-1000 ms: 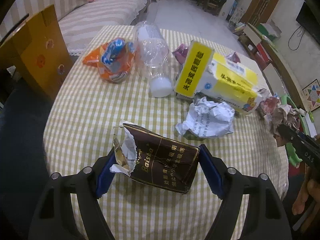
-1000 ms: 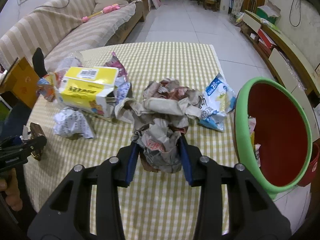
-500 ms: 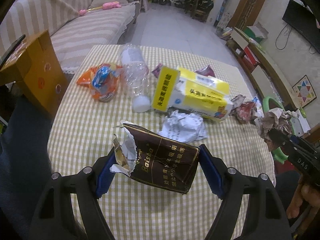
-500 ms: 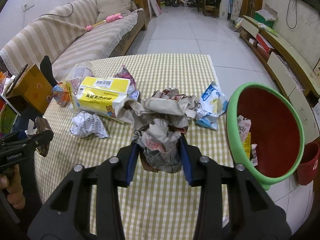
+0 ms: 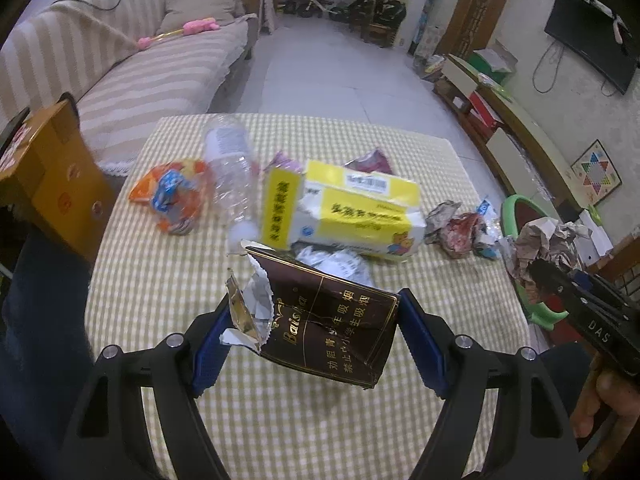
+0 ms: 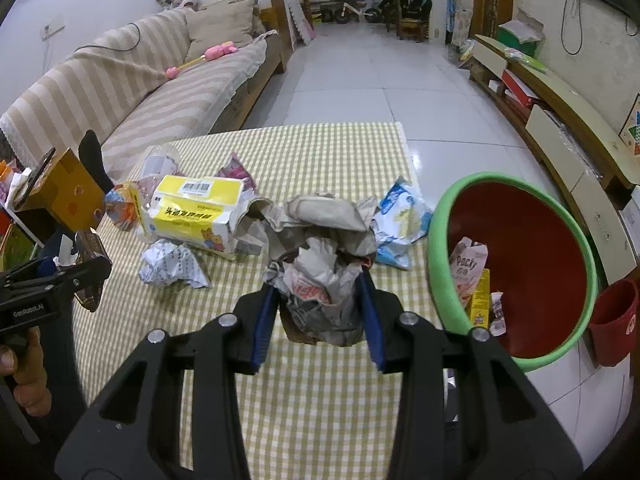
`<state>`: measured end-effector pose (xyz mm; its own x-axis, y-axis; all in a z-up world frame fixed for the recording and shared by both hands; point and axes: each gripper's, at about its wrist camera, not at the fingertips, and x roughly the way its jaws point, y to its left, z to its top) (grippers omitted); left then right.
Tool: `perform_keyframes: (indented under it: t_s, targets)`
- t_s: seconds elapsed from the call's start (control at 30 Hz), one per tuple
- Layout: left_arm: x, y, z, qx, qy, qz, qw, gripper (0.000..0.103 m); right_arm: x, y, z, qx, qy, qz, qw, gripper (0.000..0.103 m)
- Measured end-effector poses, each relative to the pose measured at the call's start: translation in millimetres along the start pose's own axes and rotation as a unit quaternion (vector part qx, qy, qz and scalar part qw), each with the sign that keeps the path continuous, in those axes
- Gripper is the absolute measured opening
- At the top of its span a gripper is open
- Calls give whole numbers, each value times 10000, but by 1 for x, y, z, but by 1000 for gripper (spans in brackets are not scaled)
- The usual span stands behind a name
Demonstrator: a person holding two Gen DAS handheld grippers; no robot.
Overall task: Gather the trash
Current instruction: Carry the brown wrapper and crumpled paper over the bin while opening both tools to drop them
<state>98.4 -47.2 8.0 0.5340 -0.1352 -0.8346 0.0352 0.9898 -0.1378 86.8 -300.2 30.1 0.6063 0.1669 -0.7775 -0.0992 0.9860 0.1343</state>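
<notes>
Both claws are loaded above the checked tablecloth (image 6: 320, 152). The left gripper (image 5: 316, 336) pinches a torn brown cigarette pack (image 5: 328, 328) between its blue pads, foil lining sticking out at the pack's left end, the pack clear of the cloth. The right gripper (image 6: 320, 312) clamps a crumpled wad of paper (image 6: 324, 264), blue pads pressed into both sides. On the table beyond: a yellow tissue pack (image 6: 196, 212) torn open, a small crumpled white paper (image 6: 172, 266) near it, a clear plastic bottle (image 5: 232, 168) lying flat, an orange snack wrapper (image 5: 172, 196) at far left, a blue and white wrapper (image 6: 400, 224) at the right edge. Just right of the table sits the green-rimmed red bin (image 6: 532, 240), with a Pocky box (image 6: 468, 268) inside.
</notes>
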Motion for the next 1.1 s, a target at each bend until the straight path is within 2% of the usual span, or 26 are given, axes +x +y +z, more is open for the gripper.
perform_keyframes:
  t_s: [0.2,0.5,0.9,1.1]
  targets:
    - [3,-30,14,240,-31,-169,9996,74,-7,-25,1,201,-91,-119,9997,38]
    - [10,-92,35,704,-41,-628,9955,74,-21,-79,3,581,-239,-386,9973,38]
    - [26,-193,57,1363,22,-1342,9815,74,-32,-155,4,1084,-397,-725,9907,38]
    - [39,-234,64,1574,134,-1776,9713,74,-31,-184,3,1261,-415,-808,9879,38]
